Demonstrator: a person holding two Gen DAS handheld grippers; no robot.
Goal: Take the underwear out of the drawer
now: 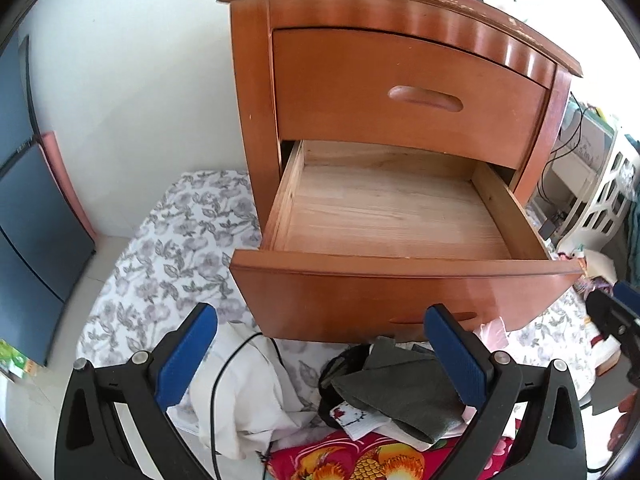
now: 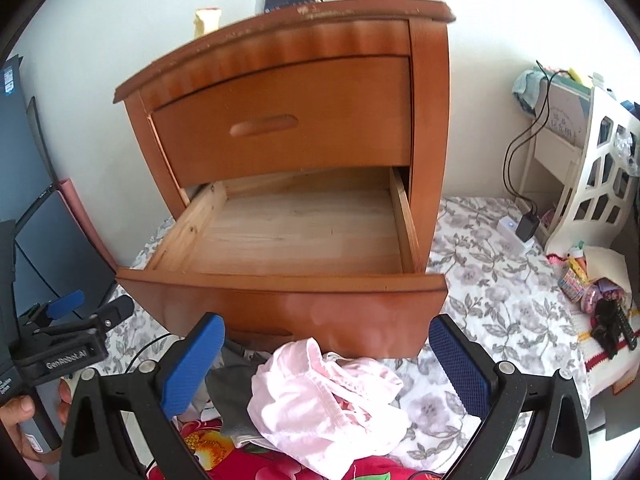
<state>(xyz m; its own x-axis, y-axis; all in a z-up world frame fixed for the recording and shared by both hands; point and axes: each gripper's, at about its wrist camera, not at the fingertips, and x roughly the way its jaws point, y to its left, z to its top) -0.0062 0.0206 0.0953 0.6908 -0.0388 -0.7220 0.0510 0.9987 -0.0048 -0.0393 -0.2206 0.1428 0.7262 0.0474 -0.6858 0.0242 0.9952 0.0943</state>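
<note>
The pulled-out lower drawer of the brown wooden nightstand (image 2: 288,232) is bare. The pink satin underwear (image 2: 324,396) and grey cotton underwear (image 1: 396,392) lie on the floral sheet (image 2: 492,300) before the drawer's front edge. The left gripper (image 1: 320,360) and right gripper (image 2: 328,364) both gape wide, empty. Risk: the black cable (image 1: 224,368) could snag a finger.

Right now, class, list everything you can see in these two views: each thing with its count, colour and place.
Nightstand: one, brown wood, on the floral sheet.
Upper drawer: one, brown, shut.
Lower drawer: one, pale inside, pulled out, nothing in it.
Sheet: one, white with grey flowers, under the nightstand.
Pink underwear: one, on the pile before the drawer.
Grey garment: one, beside it on the pile.
White cloth: one, left of the pile.
Red cloth: one, flowered, nearest edge.
Left gripper: blue pads, jaws open, holding nothing.
Right gripper: blue pads, jaws open, holding nothing.
</note>
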